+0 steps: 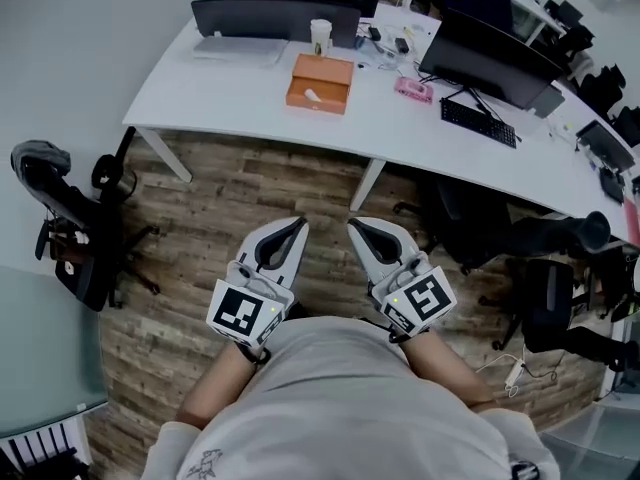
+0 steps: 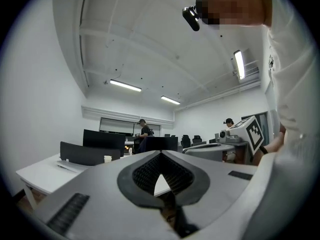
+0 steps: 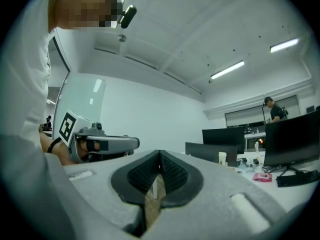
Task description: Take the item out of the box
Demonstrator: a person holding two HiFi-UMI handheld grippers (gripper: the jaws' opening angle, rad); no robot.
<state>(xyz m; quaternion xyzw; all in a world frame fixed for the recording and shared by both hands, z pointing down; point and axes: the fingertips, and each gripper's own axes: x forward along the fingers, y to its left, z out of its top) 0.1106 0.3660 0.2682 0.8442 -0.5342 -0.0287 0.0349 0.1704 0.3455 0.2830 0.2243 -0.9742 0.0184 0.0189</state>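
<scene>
While the left gripper (image 1: 299,223) and right gripper (image 1: 354,225) hang closed and empty near the body, the orange box (image 1: 320,83) sits untouched on the far desk (image 1: 225,88); stepping closer seems the next need.

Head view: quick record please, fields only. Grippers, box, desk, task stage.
left gripper: shut, empty, held by the torso above the wood floor
right gripper: shut, empty, beside the left one
orange box: on the white desk, ahead, untouched
paper cup: behind the box
keyboard: right part of the desk
task stage: not begun, no gripper at the box
</scene>
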